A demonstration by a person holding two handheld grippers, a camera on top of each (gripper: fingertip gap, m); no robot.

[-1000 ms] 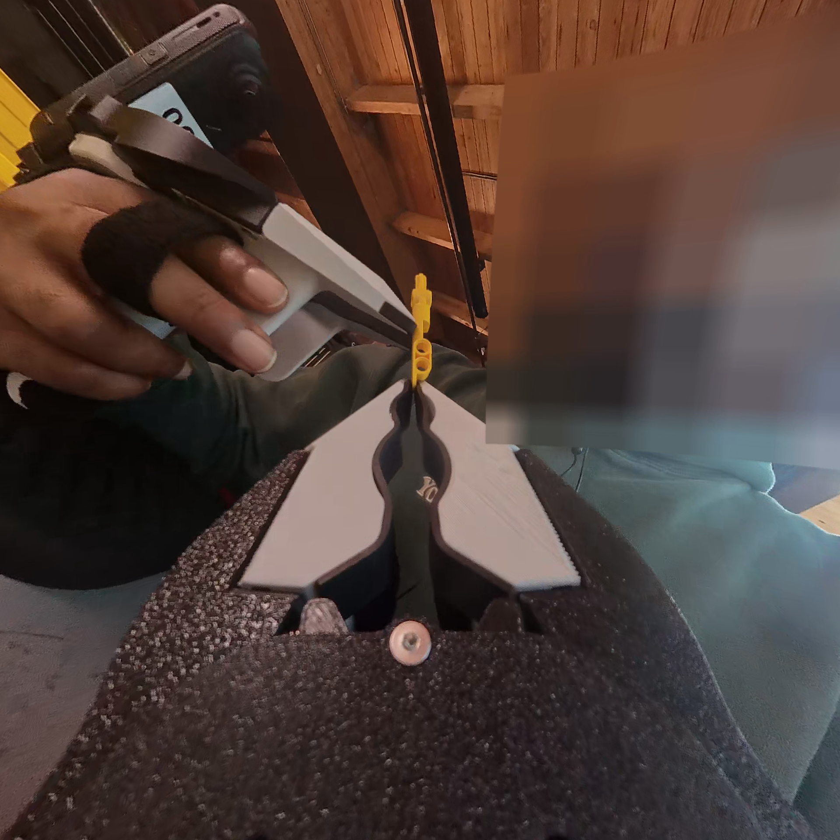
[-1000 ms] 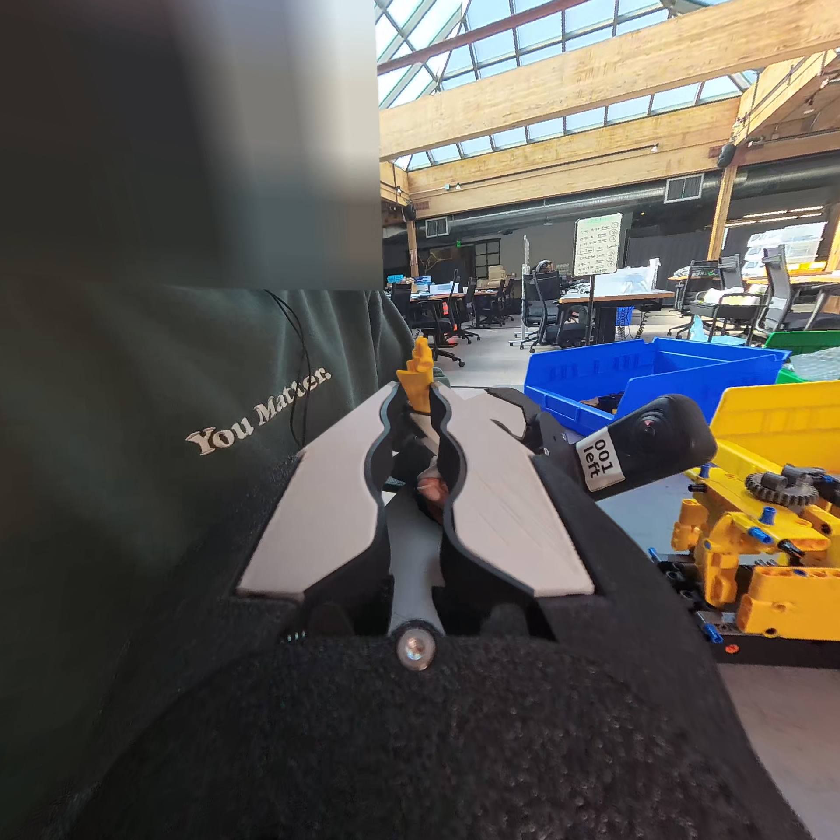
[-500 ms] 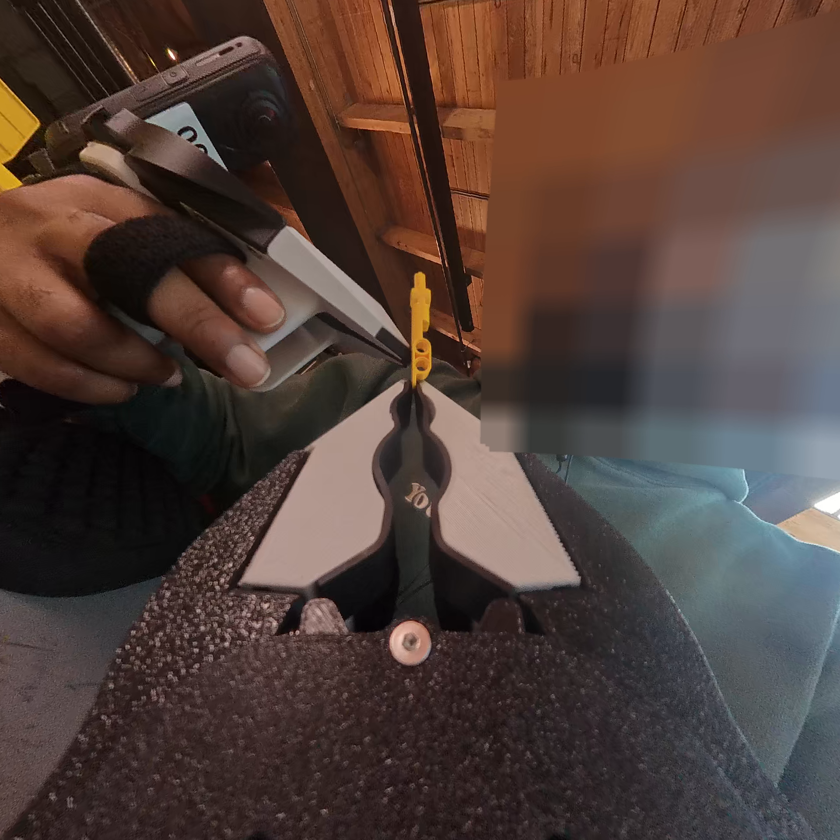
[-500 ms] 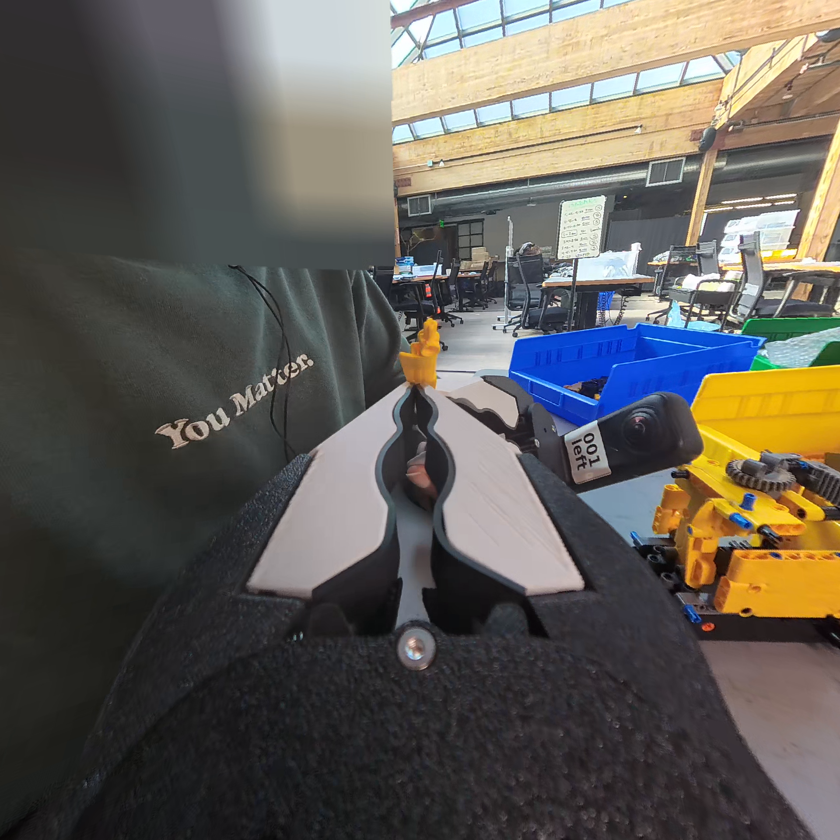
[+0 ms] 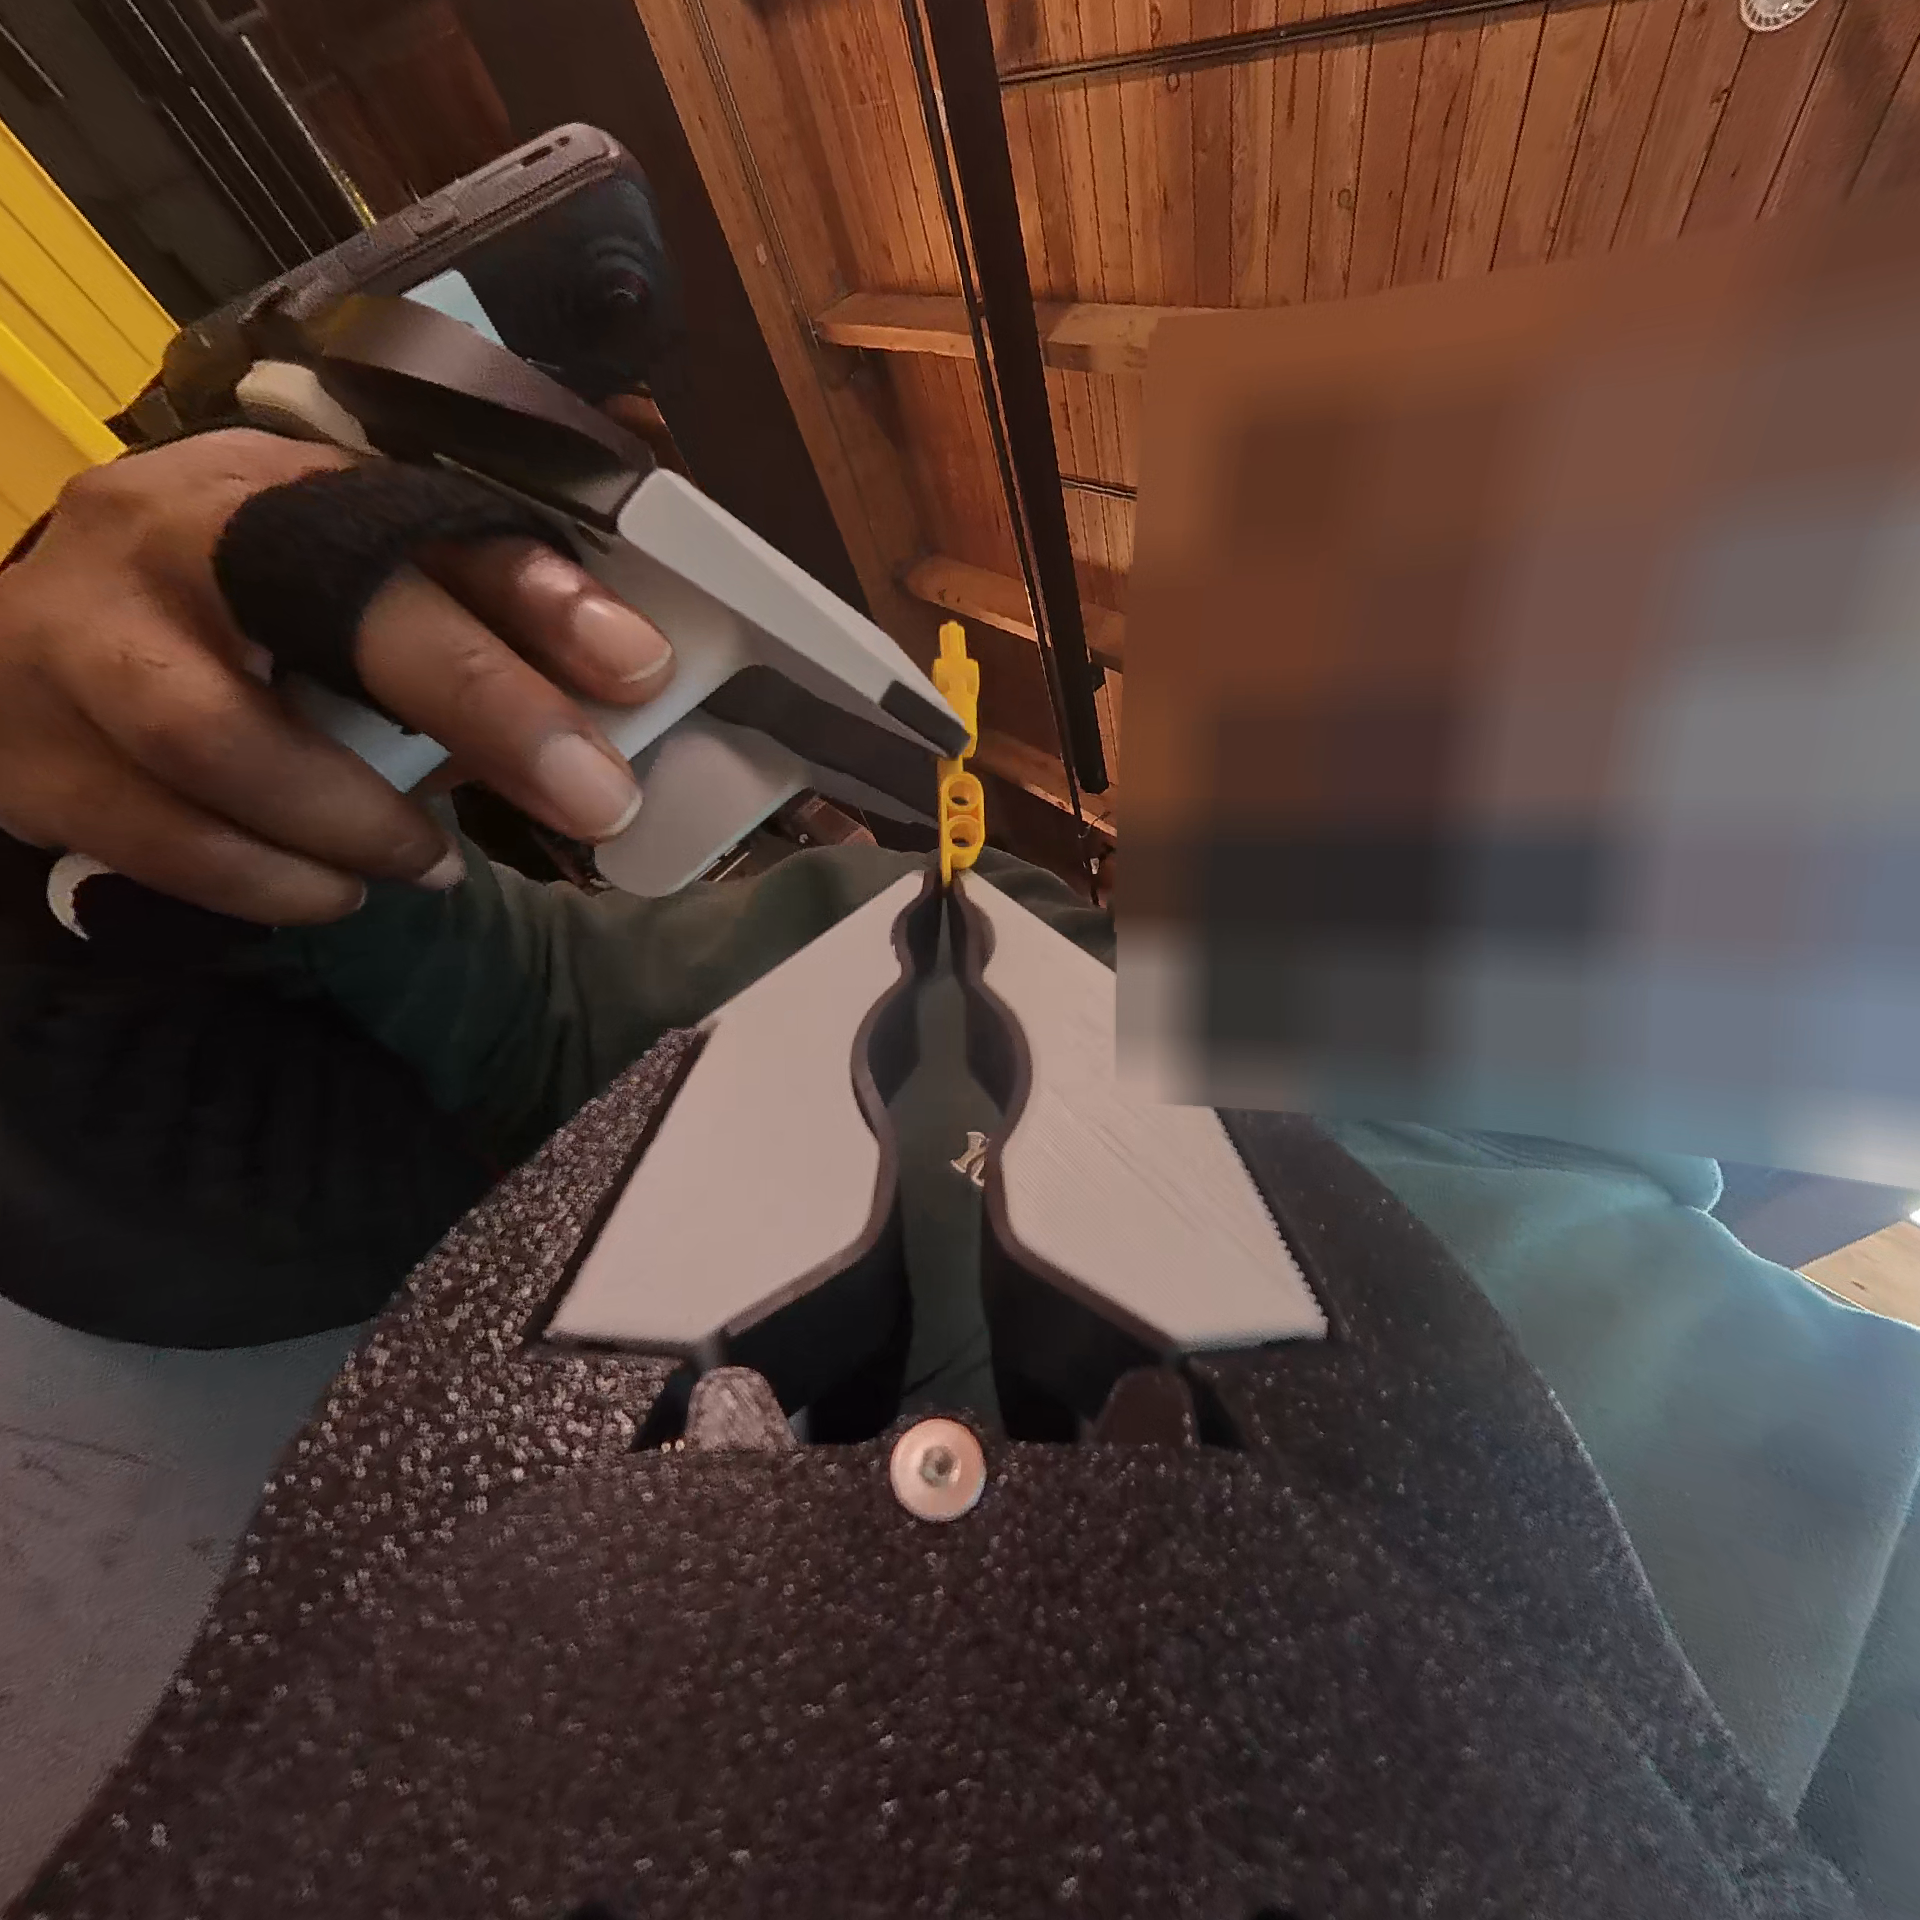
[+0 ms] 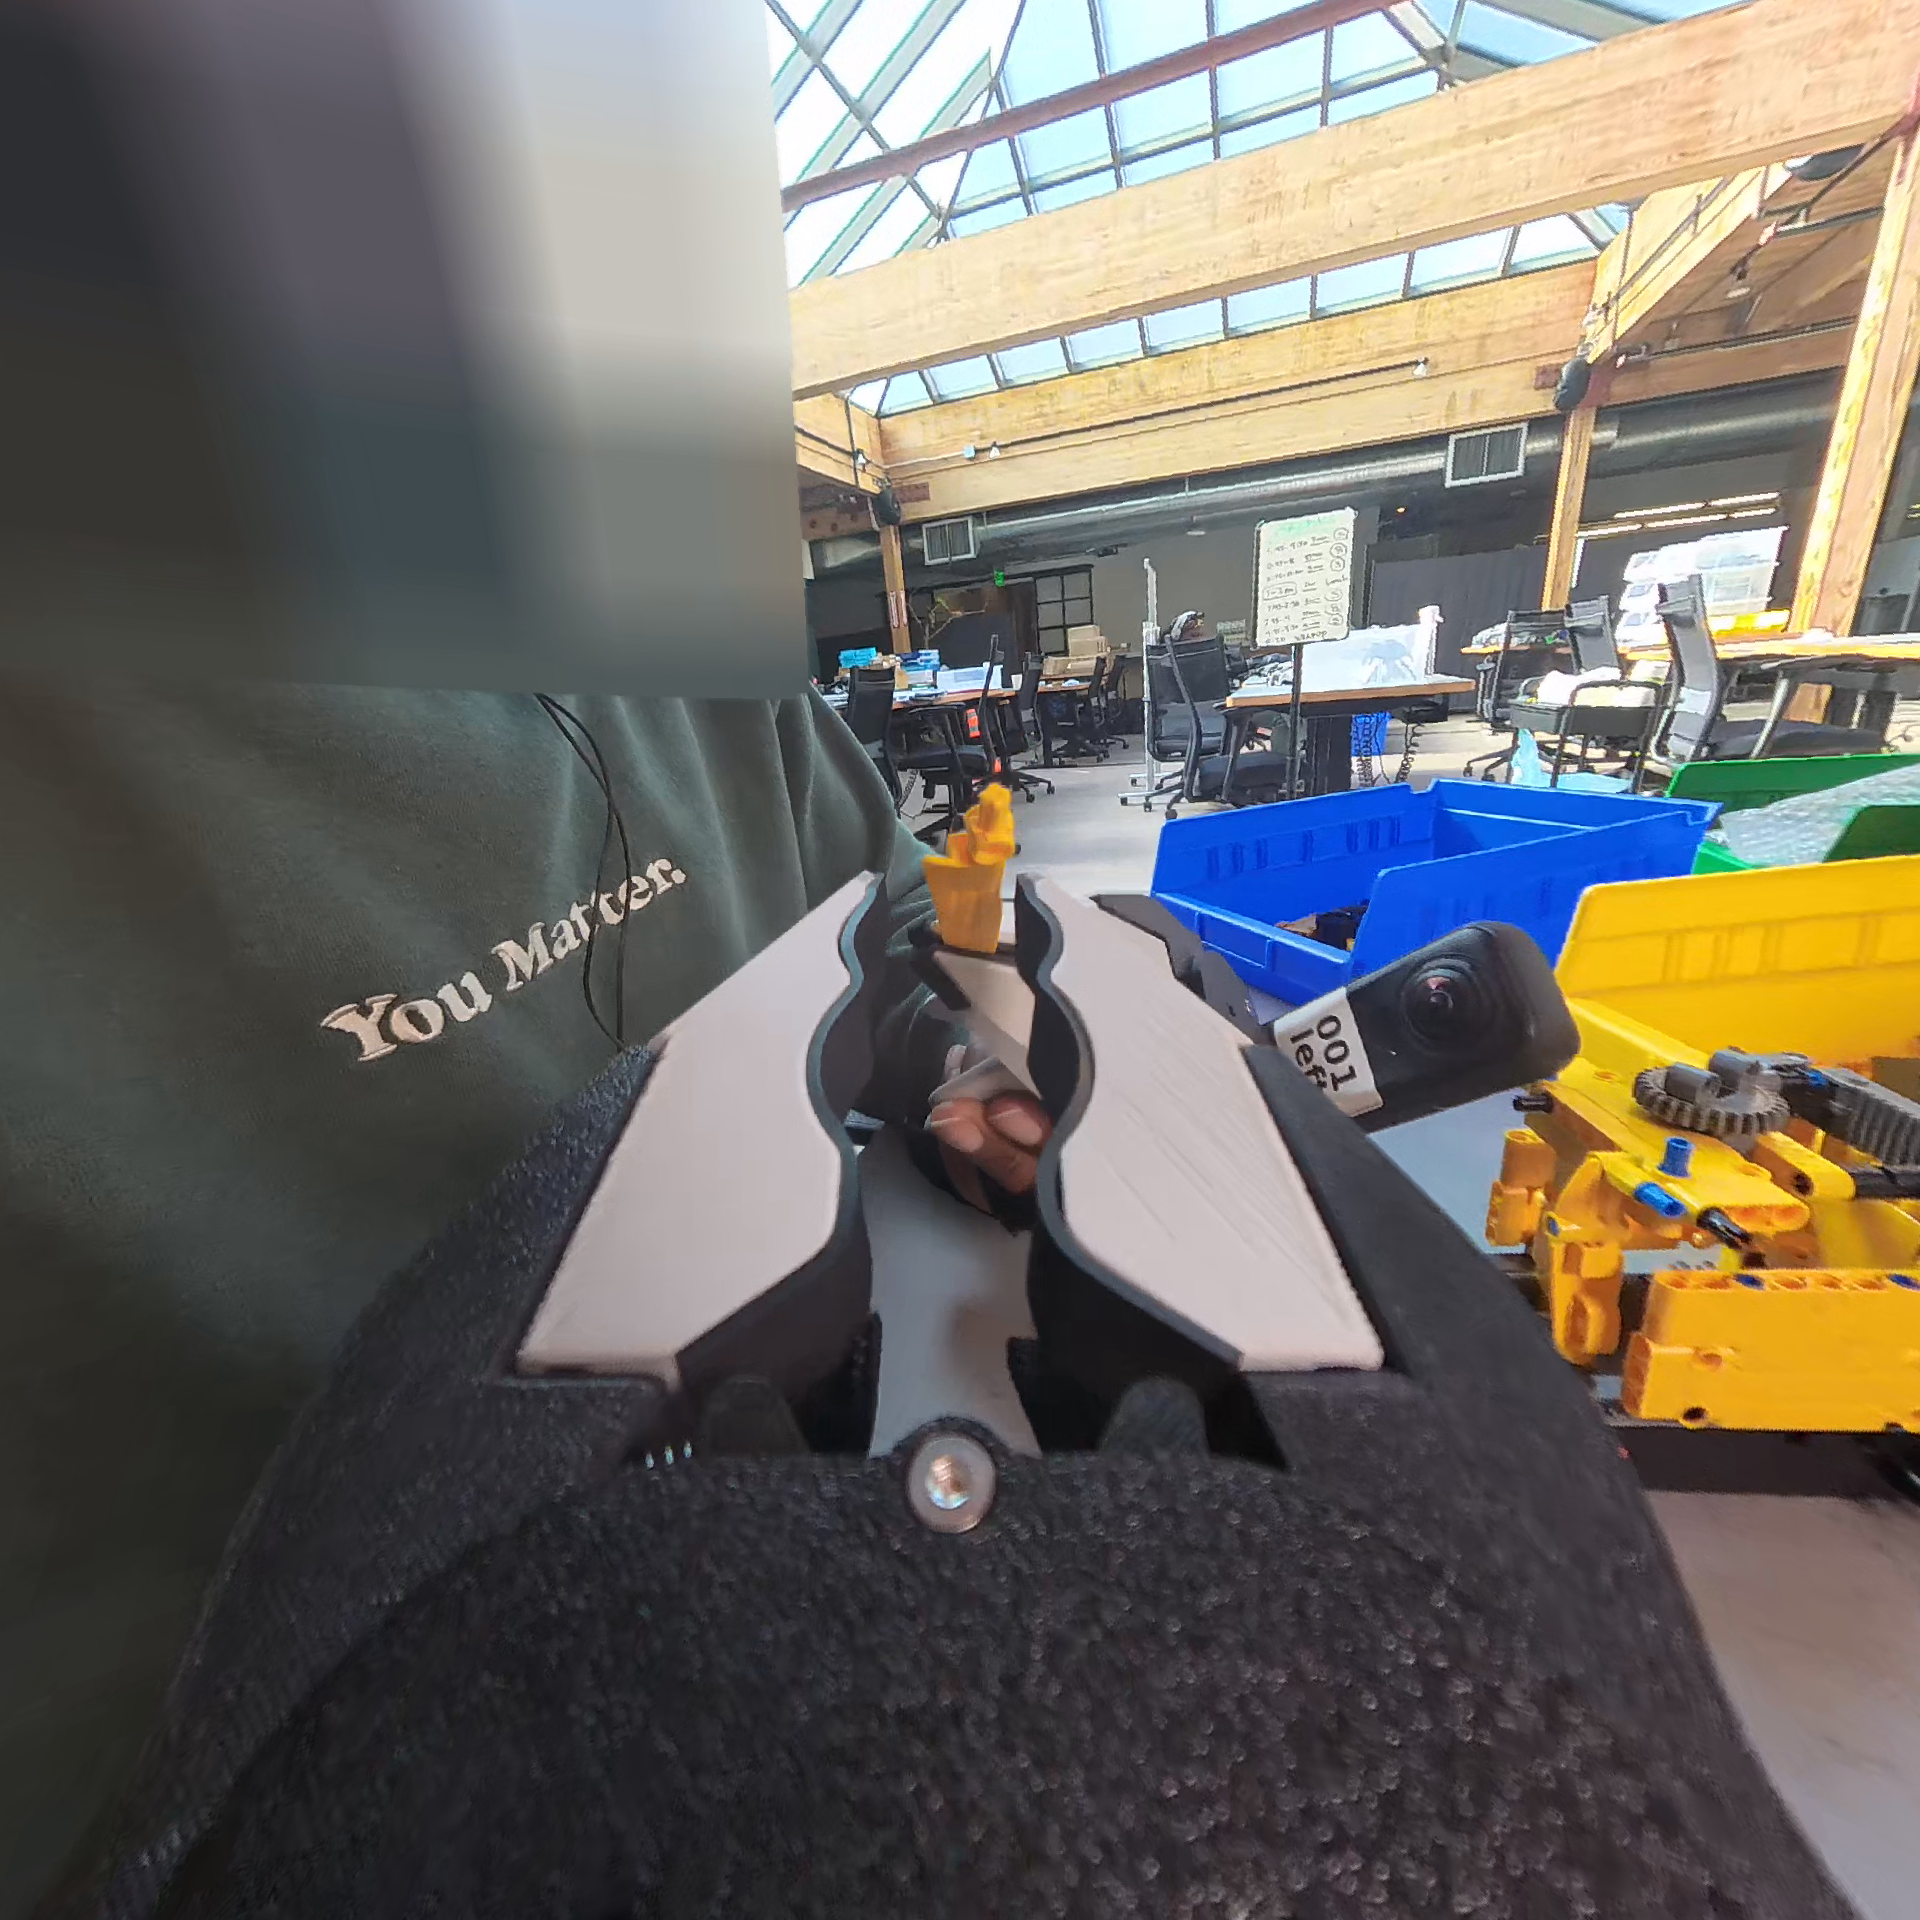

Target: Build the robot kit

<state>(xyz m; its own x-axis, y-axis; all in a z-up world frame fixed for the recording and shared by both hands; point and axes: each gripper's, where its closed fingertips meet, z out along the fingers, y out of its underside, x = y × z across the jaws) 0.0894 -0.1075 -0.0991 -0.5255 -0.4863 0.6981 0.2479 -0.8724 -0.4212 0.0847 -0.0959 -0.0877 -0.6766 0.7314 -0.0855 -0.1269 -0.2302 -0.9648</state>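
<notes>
A small yellow plastic connector piece (image 5: 958,800) stands upright in the tips of my left gripper (image 5: 948,883), which is shut on its lower end. My right gripper (image 5: 930,774), held by a hand (image 5: 312,707), reaches in from the left with its tips spread on either side of the piece. In the right wrist view the yellow piece (image 6: 977,873) sits in the gap between the parted fingers of my right gripper (image 6: 945,883). The left gripper's grey finger (image 6: 982,997) shows below it.
A person's dark green sweatshirt (image 6: 312,1039) is close behind both grippers. On the table at the right stand a yellow brick-built model with gears (image 6: 1714,1247), a yellow bin (image 6: 1745,935), a blue bin (image 6: 1403,862) and a green bin (image 6: 1818,779). My two grippers' fingertips are within a few centimetres of each other.
My right gripper's jaws, shut at the yellow piece half a second ago, have opened. My left gripper still grips the piece and has hardly moved.
</notes>
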